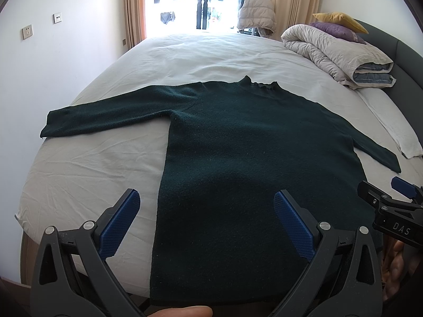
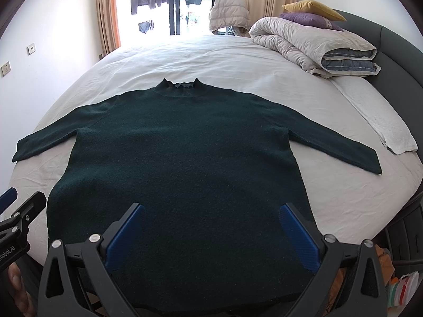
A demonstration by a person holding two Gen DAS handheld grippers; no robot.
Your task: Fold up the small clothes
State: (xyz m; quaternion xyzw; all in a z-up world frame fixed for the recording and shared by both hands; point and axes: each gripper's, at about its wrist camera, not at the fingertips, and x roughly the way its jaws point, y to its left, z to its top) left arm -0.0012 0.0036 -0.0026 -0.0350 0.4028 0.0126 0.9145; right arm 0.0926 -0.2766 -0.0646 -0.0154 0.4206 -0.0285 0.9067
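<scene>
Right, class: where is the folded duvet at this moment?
In both views the folded duvet lies at the bed's far right, near the headboard, under two cushions, beyond the sweater.

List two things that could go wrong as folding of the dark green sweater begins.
1. The sweater's hem hangs past the bed's near edge, so a pull toward the person could drag it off.
2. Both tools, left and right, are open side by side above the hem; they might collide.

right gripper (image 1: 396, 211): white letters "DAS" on its black body | left gripper (image 2: 10, 237): white letters "Robot.AI", start cut off
</scene>
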